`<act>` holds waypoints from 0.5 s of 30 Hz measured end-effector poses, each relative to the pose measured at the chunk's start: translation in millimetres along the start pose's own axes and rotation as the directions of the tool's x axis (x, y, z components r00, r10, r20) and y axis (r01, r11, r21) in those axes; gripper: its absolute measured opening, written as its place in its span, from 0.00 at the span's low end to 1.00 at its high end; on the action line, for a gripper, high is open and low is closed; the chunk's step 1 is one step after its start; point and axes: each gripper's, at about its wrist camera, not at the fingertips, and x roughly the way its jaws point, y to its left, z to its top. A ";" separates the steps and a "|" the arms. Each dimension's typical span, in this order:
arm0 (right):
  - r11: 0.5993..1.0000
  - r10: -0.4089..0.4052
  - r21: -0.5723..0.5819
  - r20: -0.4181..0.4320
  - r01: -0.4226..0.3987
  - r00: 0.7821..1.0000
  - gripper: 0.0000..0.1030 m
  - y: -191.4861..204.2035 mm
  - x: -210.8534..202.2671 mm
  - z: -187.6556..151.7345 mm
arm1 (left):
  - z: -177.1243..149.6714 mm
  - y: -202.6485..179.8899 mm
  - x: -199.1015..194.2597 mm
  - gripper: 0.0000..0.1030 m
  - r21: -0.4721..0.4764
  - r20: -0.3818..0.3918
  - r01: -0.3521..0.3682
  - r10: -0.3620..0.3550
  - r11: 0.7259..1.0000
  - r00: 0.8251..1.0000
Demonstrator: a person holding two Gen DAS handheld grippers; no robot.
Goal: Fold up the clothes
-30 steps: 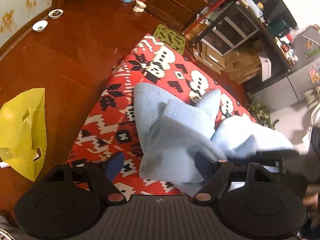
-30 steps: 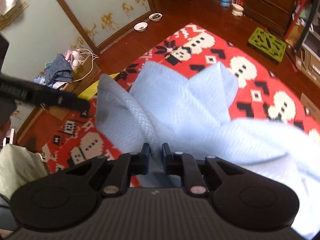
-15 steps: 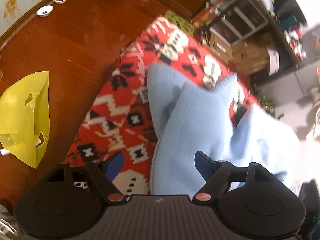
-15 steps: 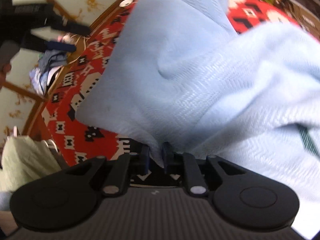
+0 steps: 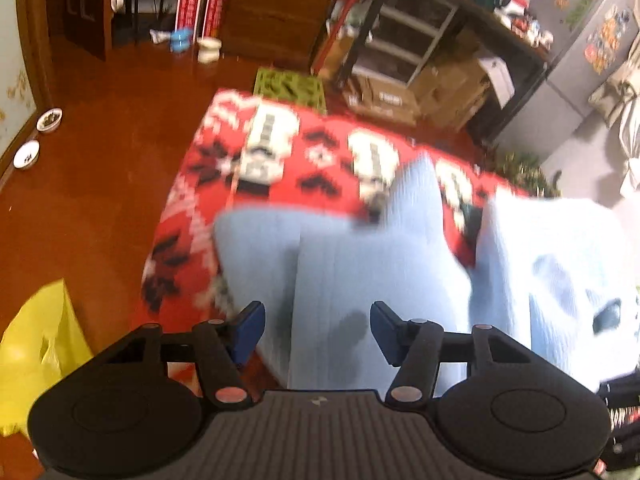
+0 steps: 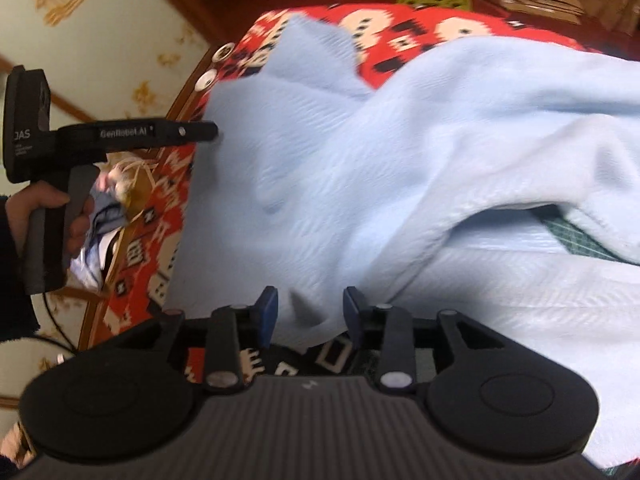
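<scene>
while spread over the red patterned rug [image 5: 256,184], the light blue garment [image 6: 400,160] lies under both tools. right gripper [image 6: 310,314]: jaws have just been opening, a fold between them, apparently untouched. left gripper [image 5: 316,330]: jaws have just been closing, part open, cloth beneath; blur hides contact.

garment [image 6: 400,152]: pale blue | rug [image 5: 288,152]: red, black-and-white motifs | bag [image 5: 36,356]: yellow

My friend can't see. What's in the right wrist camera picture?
A crumpled light blue garment lies on a red patterned cloth. The right gripper, just opening, has a fold between its parted jaws. At left, a hand holds the left gripper.
</scene>
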 end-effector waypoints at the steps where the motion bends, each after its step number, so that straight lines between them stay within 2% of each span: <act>1: 1.000 0.000 0.013 0.006 0.000 1.000 0.38 -3.1 -1.7 0.9 | 5.4 2.9 3.7 0.55 -0.020 0.010 0.021 -0.021 1.000 1.000; 4: 0.999 0.000 0.037 0.020 -0.001 1.000 0.38 -8.6 -4.7 3.2 | 19.8 12.7 20.9 0.58 -0.085 -0.002 0.082 -0.082 0.993 0.997; 6: 0.999 -0.002 0.038 0.023 0.001 1.000 0.38 -8.8 -5.5 3.2 | 24.0 18.1 34.9 0.54 -0.121 -0.042 0.115 -0.121 0.986 0.992; 8: 0.999 -0.003 0.039 0.027 0.002 1.000 0.39 -7.5 -4.4 2.1 | 26.1 17.6 40.3 0.25 -0.123 -0.065 0.112 -0.120 0.986 0.991; 9: 0.999 -0.004 0.038 0.028 0.003 1.000 0.39 -7.6 -4.3 1.6 | 26.3 16.2 37.4 0.19 -0.111 -0.062 0.104 -0.112 0.988 0.992; 13: 0.998 -0.004 0.059 0.038 0.002 0.999 0.39 -7.8 -0.9 -1.0 | 27.2 9.9 12.0 0.17 -0.084 -0.007 0.065 -0.066 0.994 0.998; 15: 0.997 -0.007 0.072 0.044 0.003 0.999 0.39 -10.9 -0.6 -0.4 | 29.8 5.2 -6.6 0.08 -0.072 0.040 0.037 -0.034 0.997 0.999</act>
